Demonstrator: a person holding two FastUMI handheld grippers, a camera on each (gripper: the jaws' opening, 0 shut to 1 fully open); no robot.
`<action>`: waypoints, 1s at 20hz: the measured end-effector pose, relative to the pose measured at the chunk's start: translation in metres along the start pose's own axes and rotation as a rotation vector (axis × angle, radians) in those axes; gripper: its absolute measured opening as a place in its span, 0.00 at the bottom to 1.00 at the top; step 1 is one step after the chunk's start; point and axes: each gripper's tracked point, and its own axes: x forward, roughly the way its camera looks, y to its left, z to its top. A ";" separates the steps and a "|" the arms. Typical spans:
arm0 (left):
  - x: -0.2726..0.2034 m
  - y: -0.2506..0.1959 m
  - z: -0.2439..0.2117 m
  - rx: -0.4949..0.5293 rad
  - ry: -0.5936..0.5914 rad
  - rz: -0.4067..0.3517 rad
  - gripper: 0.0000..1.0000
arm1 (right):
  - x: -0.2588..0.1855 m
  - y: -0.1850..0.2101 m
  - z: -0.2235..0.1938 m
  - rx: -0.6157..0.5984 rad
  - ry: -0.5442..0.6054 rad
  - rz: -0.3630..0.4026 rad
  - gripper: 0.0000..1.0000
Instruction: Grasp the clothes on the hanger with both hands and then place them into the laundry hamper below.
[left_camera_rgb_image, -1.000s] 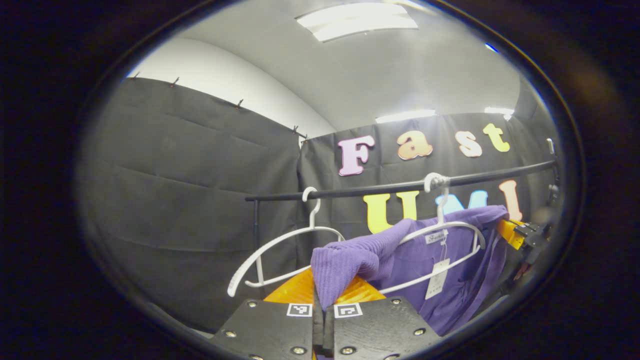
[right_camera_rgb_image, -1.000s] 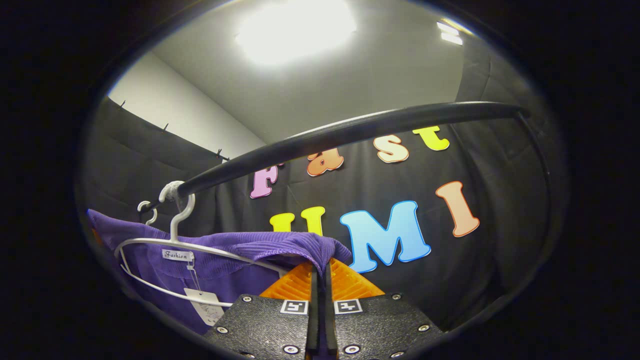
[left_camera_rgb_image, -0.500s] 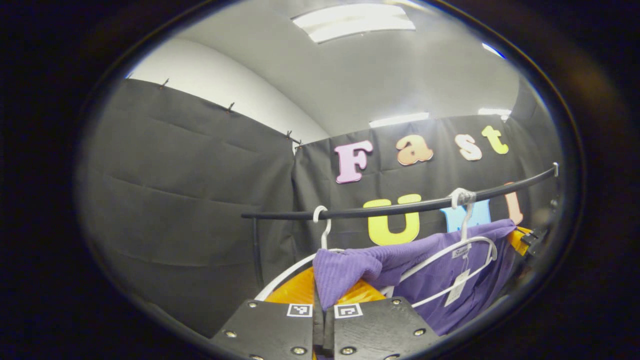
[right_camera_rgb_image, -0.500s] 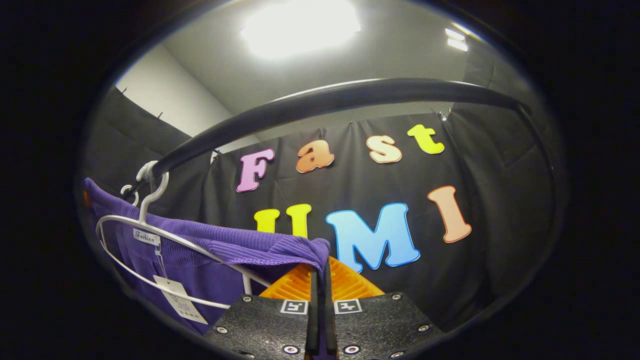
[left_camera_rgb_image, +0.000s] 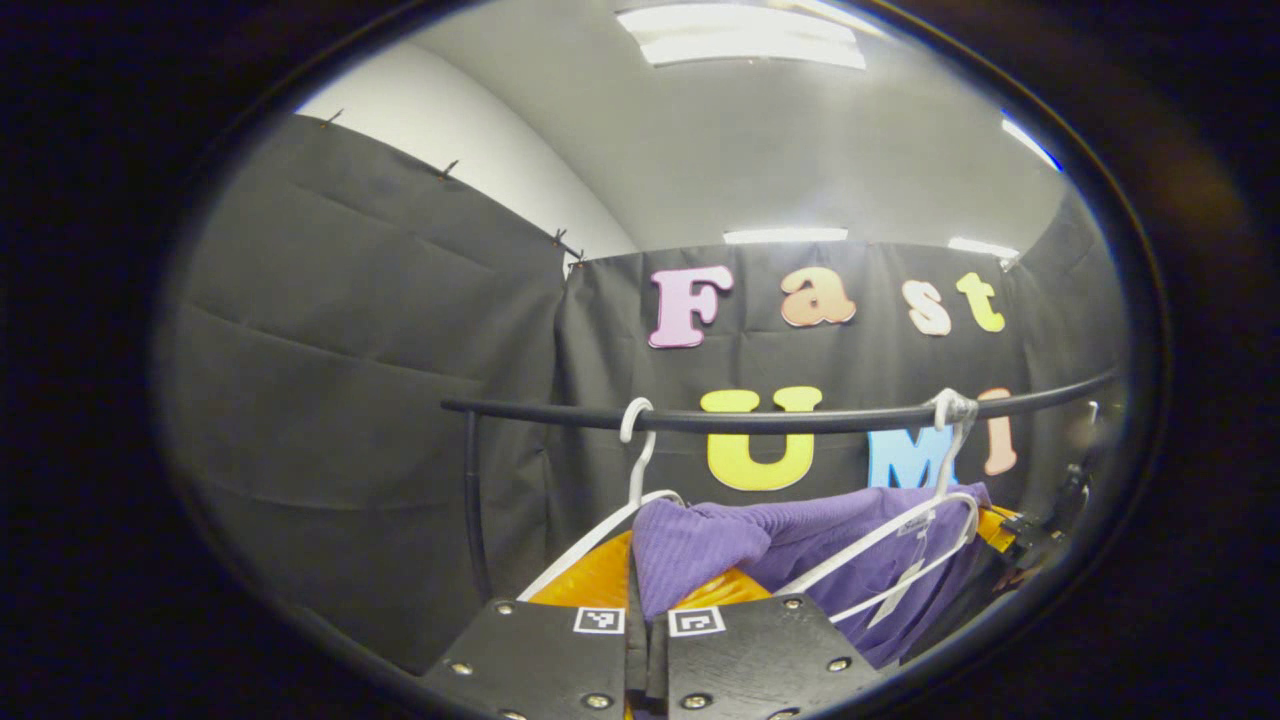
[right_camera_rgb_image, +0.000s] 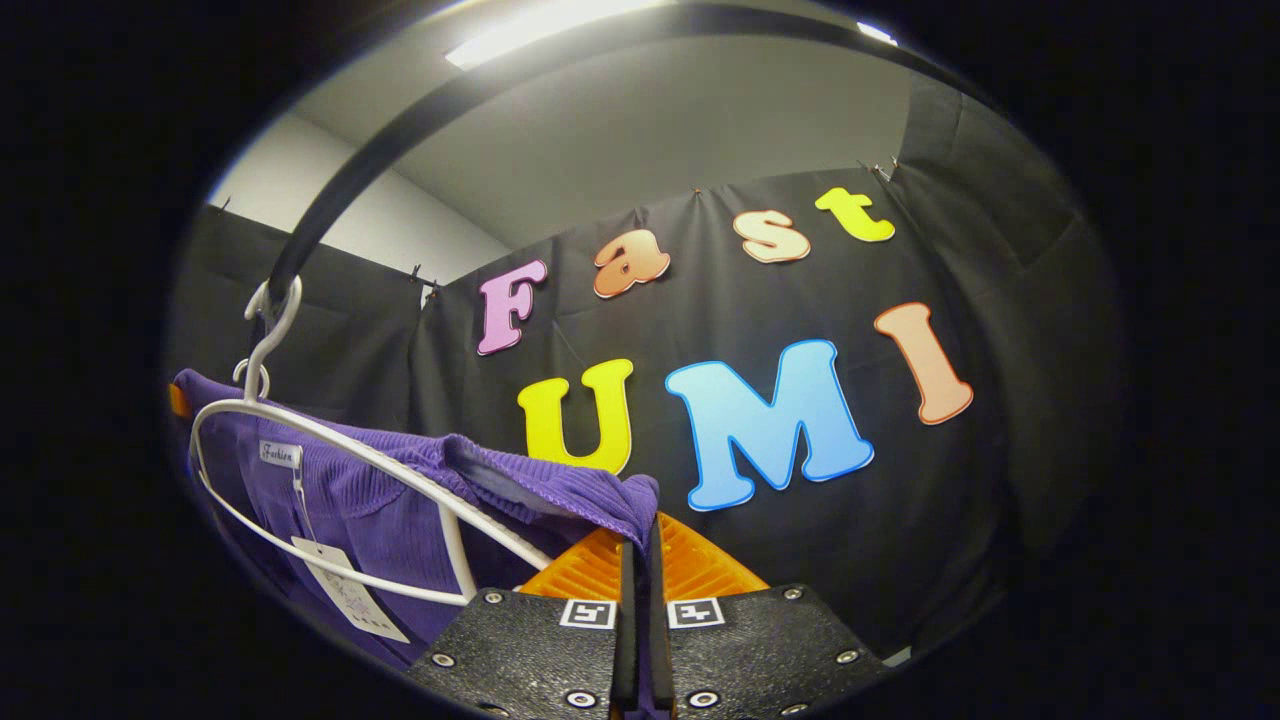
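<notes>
The garment (left_camera_rgb_image: 800, 545) is a purple ribbed knit top, soft and slightly bunched, with a small white neck label and a paper tag (right_camera_rgb_image: 350, 600) dangling on a string. It is draped over a white wire hanger (right_camera_rgb_image: 330, 470) whose hook sits on the black rail (left_camera_rgb_image: 780, 418). In the left gripper view a second white hanger (left_camera_rgb_image: 625, 500) hangs on the same rail, to the left of the one carrying the top. The rail runs across in front of the black cloth wall, with a ceiling light (left_camera_rgb_image: 740, 35) above.

The left gripper (left_camera_rgb_image: 645, 600) is clenched on the near left shoulder of the garment: a fold of purple knit rises from the narrow slit between its fingers, which are closed right up against each other with the cloth pinched between them. The fabric stretches from there to the right across the hanger.

In the right gripper view, the right gripper (right_camera_rgb_image: 640, 575) is likewise closed tight on the other shoulder of the garment (right_camera_rgb_image: 420, 490), the hem of the knit tucked into the thin gap between its two fingers. From that pinch the cloth runs left and back over the hanger's arm. In the left gripper view, the other gripper (left_camera_rgb_image: 1030, 525) shows at the far right end of the top, too small to make out its fingers there.
</notes>
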 end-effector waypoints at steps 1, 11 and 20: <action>0.003 0.000 -0.003 -0.012 0.009 -0.013 0.01 | 0.006 -0.004 -0.007 0.049 0.026 0.004 0.05; 0.013 -0.002 -0.046 0.045 0.102 -0.028 0.01 | -0.016 -0.008 -0.094 0.104 0.218 0.008 0.05; -0.040 -0.002 -0.081 0.066 0.142 -0.015 0.01 | -0.049 -0.003 -0.127 0.075 0.289 0.015 0.03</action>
